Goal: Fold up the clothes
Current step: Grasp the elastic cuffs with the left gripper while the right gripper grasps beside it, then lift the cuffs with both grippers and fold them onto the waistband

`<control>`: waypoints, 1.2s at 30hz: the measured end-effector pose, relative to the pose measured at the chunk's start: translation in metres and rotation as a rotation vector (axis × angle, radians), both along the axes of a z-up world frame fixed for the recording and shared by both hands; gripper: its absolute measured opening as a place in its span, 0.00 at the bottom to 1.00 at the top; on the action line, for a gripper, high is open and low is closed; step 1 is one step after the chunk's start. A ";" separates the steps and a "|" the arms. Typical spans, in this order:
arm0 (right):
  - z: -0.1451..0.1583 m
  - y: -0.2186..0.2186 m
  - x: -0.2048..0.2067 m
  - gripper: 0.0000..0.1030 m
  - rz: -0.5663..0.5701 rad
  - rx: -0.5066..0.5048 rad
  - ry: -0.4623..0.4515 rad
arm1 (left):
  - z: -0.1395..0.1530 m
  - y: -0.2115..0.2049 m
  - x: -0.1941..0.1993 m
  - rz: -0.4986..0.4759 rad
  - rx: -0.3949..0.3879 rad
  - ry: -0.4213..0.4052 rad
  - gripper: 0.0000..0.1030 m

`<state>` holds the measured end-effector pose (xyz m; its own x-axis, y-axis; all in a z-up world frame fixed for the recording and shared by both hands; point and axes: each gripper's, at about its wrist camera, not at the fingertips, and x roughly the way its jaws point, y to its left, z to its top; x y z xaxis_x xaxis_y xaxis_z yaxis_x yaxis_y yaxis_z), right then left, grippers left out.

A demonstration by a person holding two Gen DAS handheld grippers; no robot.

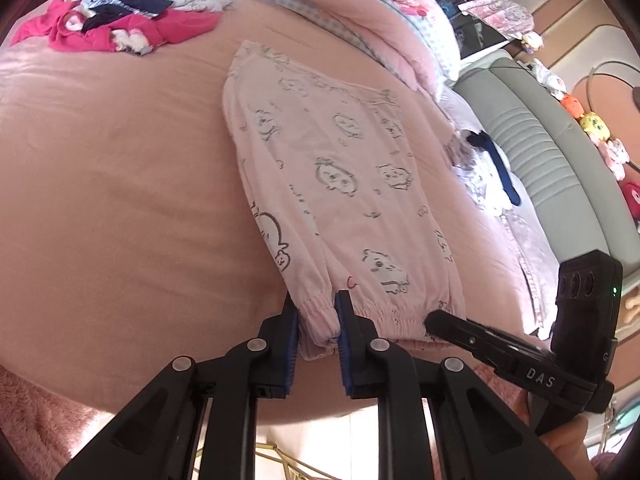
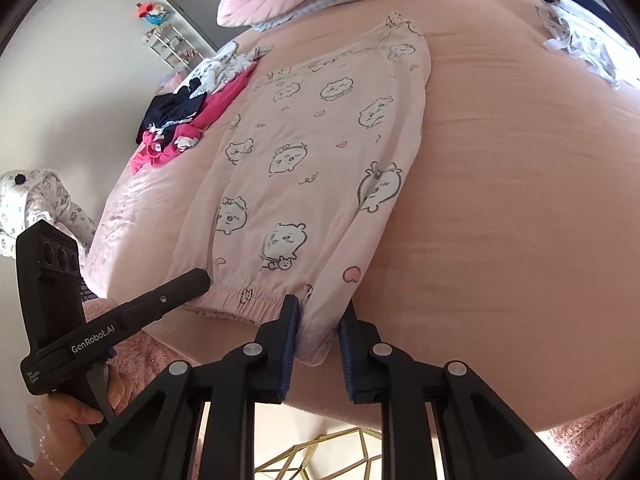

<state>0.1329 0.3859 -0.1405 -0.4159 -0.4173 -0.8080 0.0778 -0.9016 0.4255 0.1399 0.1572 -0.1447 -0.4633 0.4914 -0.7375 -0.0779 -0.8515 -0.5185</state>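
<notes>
A pale pink pyjama garment (image 1: 340, 168) printed with cartoon animals lies flat on the pink bed sheet (image 1: 120, 160), its elastic hem toward me at the bed's near edge. In the left wrist view, my left gripper (image 1: 318, 316) is shut on the hem's left corner, with fabric bunched between the blue pads. In the right wrist view, my right gripper (image 2: 320, 316) is shut on the right corner of the same garment (image 2: 320, 140). Each gripper shows in the other's view: the right one (image 1: 440, 320) and the left one (image 2: 196, 278), both at the hem.
A heap of magenta, navy and white clothes (image 1: 116, 12) lies far left on the bed. A rolled pink duvet (image 1: 340, 12) is at the back. A white and blue garment (image 1: 492, 176) lies beside a grey padded headboard (image 1: 560, 152). Fluffy pink rug (image 1: 36, 420) below.
</notes>
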 end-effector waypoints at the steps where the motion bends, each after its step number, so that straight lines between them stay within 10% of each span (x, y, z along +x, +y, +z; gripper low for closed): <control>1: 0.007 0.002 0.002 0.17 0.009 0.004 0.009 | 0.005 0.001 0.003 -0.014 0.003 0.006 0.14; 8: 0.038 0.023 0.033 0.17 0.024 -0.021 0.034 | 0.020 0.010 0.031 -0.073 0.045 -0.006 0.14; 17: 0.003 0.040 0.059 0.17 -0.038 -0.105 -0.091 | -0.006 0.000 0.042 -0.067 0.151 -0.109 0.14; 36: 0.055 0.028 0.010 0.17 0.001 0.007 0.070 | 0.030 0.006 -0.010 -0.061 0.178 -0.037 0.14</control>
